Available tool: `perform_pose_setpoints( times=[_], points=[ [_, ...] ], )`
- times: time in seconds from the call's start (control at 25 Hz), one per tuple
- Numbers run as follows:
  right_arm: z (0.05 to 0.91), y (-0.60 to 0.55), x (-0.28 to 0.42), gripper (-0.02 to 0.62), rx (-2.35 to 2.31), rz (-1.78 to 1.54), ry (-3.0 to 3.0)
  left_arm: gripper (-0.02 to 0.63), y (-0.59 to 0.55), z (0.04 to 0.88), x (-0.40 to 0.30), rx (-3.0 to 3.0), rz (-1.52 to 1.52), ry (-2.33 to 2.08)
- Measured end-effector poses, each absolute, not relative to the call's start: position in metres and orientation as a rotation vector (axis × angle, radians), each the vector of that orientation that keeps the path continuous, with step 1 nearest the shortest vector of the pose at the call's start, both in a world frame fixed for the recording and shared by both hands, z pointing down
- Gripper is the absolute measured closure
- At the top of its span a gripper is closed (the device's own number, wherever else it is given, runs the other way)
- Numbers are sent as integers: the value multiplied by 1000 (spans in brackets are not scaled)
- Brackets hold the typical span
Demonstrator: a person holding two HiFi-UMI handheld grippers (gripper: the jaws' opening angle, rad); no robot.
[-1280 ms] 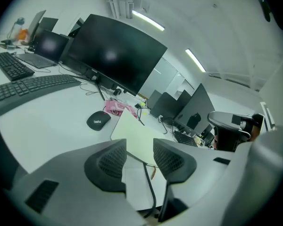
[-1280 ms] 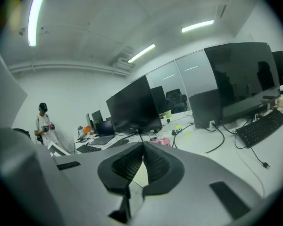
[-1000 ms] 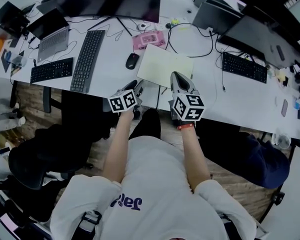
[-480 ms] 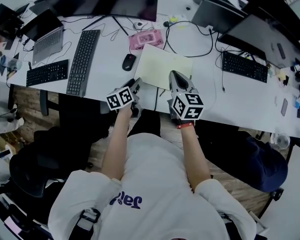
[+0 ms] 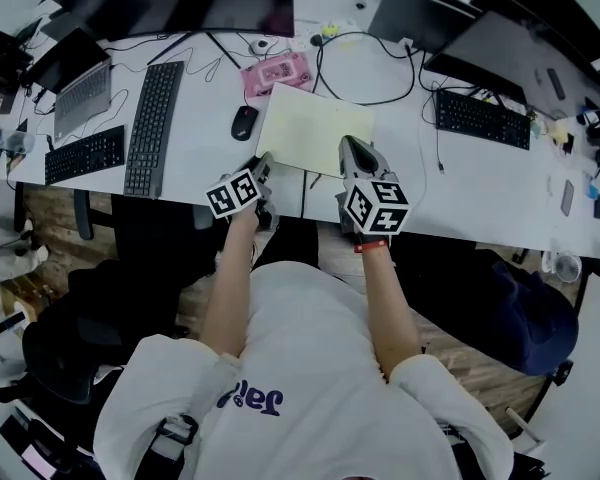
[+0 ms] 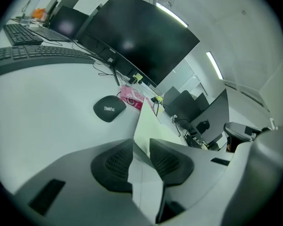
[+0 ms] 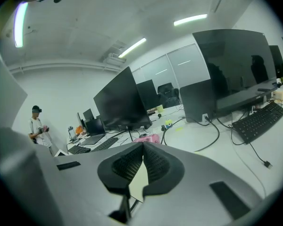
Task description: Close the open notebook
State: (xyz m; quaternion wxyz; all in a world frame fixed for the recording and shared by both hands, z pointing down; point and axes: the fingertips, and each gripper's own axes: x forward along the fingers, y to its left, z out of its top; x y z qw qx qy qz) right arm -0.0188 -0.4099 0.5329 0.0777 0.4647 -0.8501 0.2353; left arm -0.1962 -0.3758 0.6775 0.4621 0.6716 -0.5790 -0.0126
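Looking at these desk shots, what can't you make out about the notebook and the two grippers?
Notebook: open or closed, head view, too small and flat to tell; the right gripper covers its near edge.
Right gripper view: jaws meet at the tips; they hide whether a page is pinched.
Left gripper view: the jaws frame only one notebook corner.
Pink item: its print is too small, head view.
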Motion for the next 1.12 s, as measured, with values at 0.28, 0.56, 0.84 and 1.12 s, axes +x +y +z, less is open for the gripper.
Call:
perform_pose_setpoints(
  times=[0.28, 0.56, 0.84, 1.12],
  points=[
    [525, -403, -17, 580, 1402, 694, -2571, 511, -374, 673, -194, 1693, -28, -1436],
    [524, -395, -15, 580, 1396, 694, -2587, 516, -371, 665, -189, 1742, -3, -1469],
    [520, -386, -9, 580, 1410, 691, -2596, 523, -367, 653, -182, 1792, 34, -1497],
    [517, -381, 5, 580, 1453, 702, -2597, 529, -364, 649, -171, 1873, 108, -1490]
  ],
)
